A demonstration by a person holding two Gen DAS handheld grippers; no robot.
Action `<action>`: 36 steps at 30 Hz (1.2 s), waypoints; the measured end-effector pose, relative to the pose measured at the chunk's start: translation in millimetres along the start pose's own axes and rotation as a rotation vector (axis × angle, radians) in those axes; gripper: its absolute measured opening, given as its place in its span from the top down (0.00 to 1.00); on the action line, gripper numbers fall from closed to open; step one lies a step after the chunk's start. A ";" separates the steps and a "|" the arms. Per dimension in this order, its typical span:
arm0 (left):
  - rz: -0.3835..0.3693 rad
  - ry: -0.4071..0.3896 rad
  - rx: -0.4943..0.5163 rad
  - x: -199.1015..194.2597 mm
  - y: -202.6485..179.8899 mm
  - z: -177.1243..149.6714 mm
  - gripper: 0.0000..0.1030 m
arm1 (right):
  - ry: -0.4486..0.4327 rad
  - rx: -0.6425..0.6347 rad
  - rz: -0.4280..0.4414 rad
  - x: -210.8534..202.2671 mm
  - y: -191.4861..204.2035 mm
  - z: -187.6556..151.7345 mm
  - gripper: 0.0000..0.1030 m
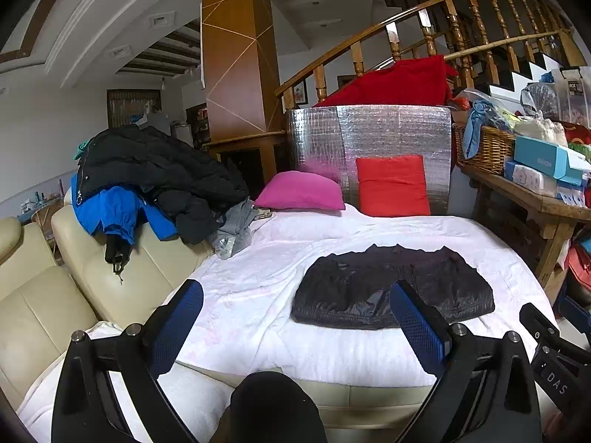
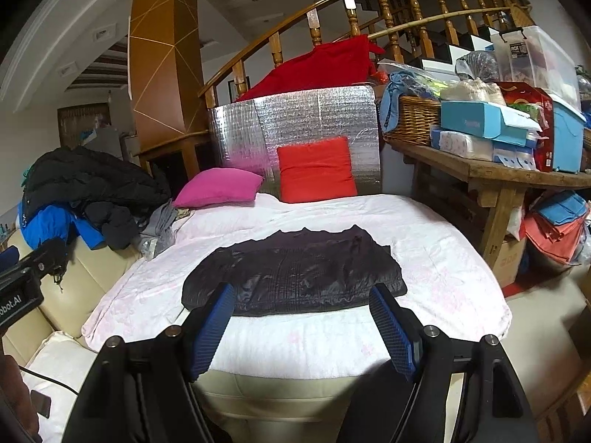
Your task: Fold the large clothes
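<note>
A dark quilted jacket (image 1: 391, 288) lies folded into a flat rectangle on the white sheet (image 1: 280, 258) of the bed; it also shows in the right wrist view (image 2: 295, 277). My left gripper (image 1: 295, 295) is open and empty, held above the near edge of the bed, to the left of the jacket. My right gripper (image 2: 303, 295) is open and empty, hovering just short of the jacket's near edge. The right gripper's body shows at the far right of the left wrist view (image 1: 554, 350).
A pile of black and blue coats (image 1: 147, 184) lies on the cream sofa (image 1: 55, 295) at left. A pink cushion (image 1: 301, 191) and a red cushion (image 1: 391, 184) lean at the back. A wooden table (image 2: 498, 177) loaded with boxes stands at right.
</note>
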State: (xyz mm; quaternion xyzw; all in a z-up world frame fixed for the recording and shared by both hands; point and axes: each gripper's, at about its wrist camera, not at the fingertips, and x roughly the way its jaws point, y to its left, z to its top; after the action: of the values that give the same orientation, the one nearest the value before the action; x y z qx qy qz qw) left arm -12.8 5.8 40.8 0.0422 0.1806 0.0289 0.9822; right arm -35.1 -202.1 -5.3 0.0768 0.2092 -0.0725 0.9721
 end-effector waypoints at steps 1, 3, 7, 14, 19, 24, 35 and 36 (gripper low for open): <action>0.001 0.000 -0.001 0.1 0.8 -0.1 0.02 | 0.001 0.000 0.001 0.3 0.5 -0.1 0.24; 0.000 0.000 -0.005 0.6 2.4 0.1 0.02 | 0.002 -0.004 0.001 1.0 1.2 -0.2 0.24; 0.001 0.002 -0.004 1.5 3.2 -0.6 0.02 | 0.004 -0.010 0.001 2.1 2.9 -0.4 0.24; 0.001 0.012 -0.005 5.5 5.6 -2.1 0.02 | 0.013 -0.011 0.002 5.3 2.5 -0.6 0.24; 0.003 0.014 -0.007 6.1 6.2 -2.0 0.02 | 0.012 -0.013 0.001 5.4 3.3 -0.6 0.24; 0.004 0.017 -0.006 6.3 6.4 -2.1 0.02 | 0.014 -0.015 0.003 5.5 3.4 -0.3 0.24; 0.003 0.020 0.004 8.7 6.6 -2.7 0.02 | 0.017 -0.013 0.005 5.9 3.4 0.0 0.24; 0.003 0.020 0.006 8.5 5.9 -2.9 0.02 | 0.018 -0.012 0.005 6.3 2.5 0.3 0.24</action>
State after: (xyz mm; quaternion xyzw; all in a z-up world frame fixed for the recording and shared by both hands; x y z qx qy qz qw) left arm -6.1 12.5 35.7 0.0451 0.1906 0.0302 0.9802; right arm -28.8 -200.3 -7.3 0.0719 0.2181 -0.0681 0.9709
